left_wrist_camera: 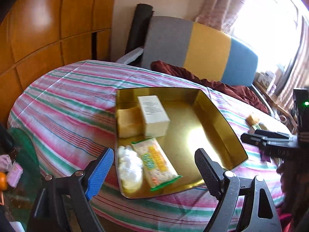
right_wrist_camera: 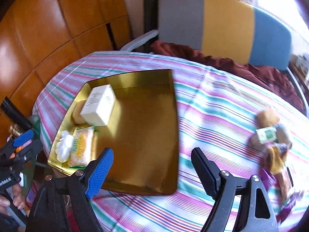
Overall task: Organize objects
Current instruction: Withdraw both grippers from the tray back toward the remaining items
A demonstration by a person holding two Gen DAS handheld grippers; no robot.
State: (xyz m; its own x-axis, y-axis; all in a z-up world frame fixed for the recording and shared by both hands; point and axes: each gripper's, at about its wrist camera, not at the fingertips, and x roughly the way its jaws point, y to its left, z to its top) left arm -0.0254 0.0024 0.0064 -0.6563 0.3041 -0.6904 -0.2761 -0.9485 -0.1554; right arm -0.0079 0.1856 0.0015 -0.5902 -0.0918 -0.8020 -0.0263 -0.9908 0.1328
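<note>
A bed covered by a pink, green and white striped sheet (left_wrist_camera: 63, 100) fills the room's middle, with orange wooden cupboard doors (left_wrist_camera: 48, 19) on the wall past it and a bright curtained window at the far right. The landmark is the shallow gold tray (right_wrist_camera: 158, 131) lying flat on the sheet.

Nearest to the cameras, the left gripper (left_wrist_camera: 154, 166) hangs above the tray's near edge with its jaws spread wide and nothing between them. The right gripper (right_wrist_camera: 152, 168) hangs over the tray's near right corner, jaws likewise wide apart and empty. A hand (right_wrist_camera: 11, 197) grips the left tool's handle beyond the tray's left side.

Inside the tray, along its left wall at the near end, lie a clump of white cotton balls (left_wrist_camera: 129, 168) and, touching it on the right, a flat packet with green and yellow print (left_wrist_camera: 154, 162). Farther along the same wall sits a tan block (left_wrist_camera: 129, 121), and a white box (left_wrist_camera: 152, 114) with small printed text stands against its right side. The rest of the tray floor is bare.

To the right of the tray, well apart on the sheet, lies a blurred cluster of small packets (right_wrist_camera: 270, 135): tan ones, one with a green and white label, and a purple and yellow wrapper (right_wrist_camera: 276, 160) nearer the camera.

Past the tray's far edge lies a crumpled maroon cloth (left_wrist_camera: 212, 81), and behind it stands a headboard (left_wrist_camera: 202, 46) in grey, yellow and blue panels.
</note>
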